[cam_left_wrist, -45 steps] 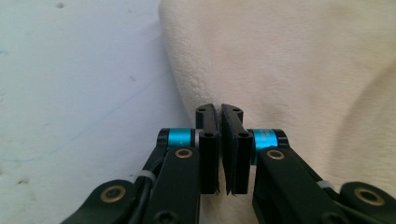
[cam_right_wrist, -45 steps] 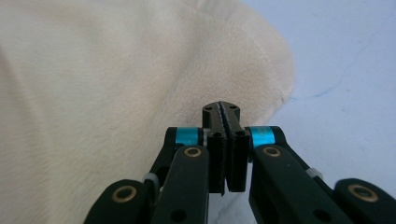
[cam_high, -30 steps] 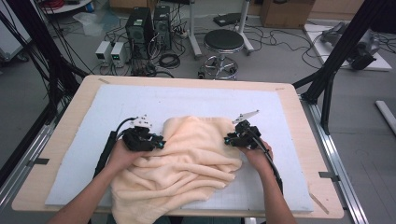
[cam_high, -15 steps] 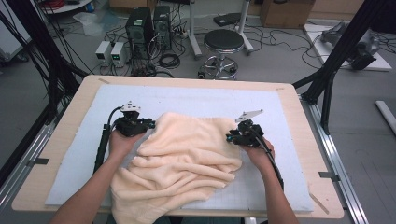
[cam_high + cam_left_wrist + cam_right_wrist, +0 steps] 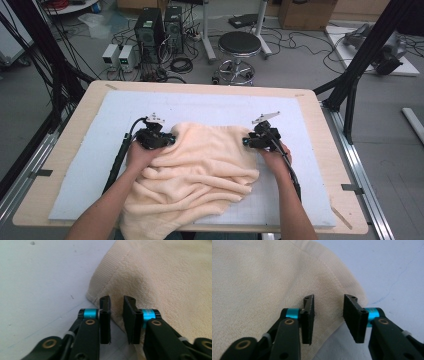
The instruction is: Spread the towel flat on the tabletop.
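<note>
Left gripper view has the left gripper (image 5: 117,304) closing its narrow-set fingers astride the cream towel (image 5: 162,277) hem, unpinched, while the right gripper (image 5: 329,302) has been opening over the other corner; next, I judge, both must clamp hems on the bench (image 5: 65,165).

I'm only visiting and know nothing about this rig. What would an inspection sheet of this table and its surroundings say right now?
Surface: wooden table under a pale blue mat, no marks that matter.
Job's things: cream towel, rumpled, hanging over the near edge.
Clutter: nothing seen on the mat.
Grippers: left gripper at the towel's far left corner, jaws just closing, hem between them, gap visible; right gripper at the far right corner, jaws just opening, straddling the hem.
Cables: one black cable trails from the left gripper along the forearm.
Surroundings: stool, computer towers, loose floor wiring.
</note>
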The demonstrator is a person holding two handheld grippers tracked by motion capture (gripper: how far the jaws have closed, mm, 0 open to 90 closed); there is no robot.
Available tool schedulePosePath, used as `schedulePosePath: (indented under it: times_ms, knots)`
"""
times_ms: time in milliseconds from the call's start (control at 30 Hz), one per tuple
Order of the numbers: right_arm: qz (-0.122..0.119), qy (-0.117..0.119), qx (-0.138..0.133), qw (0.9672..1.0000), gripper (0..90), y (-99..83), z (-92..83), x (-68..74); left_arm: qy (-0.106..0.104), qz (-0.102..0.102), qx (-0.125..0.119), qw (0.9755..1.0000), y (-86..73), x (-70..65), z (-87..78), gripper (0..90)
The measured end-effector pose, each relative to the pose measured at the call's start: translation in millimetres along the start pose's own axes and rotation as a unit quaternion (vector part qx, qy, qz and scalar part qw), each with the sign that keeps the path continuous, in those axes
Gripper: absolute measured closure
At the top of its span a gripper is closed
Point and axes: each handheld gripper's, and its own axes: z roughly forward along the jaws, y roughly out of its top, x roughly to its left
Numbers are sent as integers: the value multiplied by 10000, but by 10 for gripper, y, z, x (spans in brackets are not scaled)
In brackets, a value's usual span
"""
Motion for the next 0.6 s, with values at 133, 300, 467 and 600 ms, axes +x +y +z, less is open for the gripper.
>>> schedulePosePath:
  times_ms: [133,300,467,600]
  knots:
    - [-52,84,12,10000,807,14,6,17,-43,-44,-17,10000,-4,7,0,867]
    - [-241,10,81,9997,851,43,-21,73,364,353,70,9987,11,17,-92,875]
    - [-580,52,-34,9983,854,103,-189,159,369,263,-112,9989,28,141,-277,876]
    - [-617,182,-200,9977,854,176,-388,144,283,236,-442,9983,39,144,-374,876]
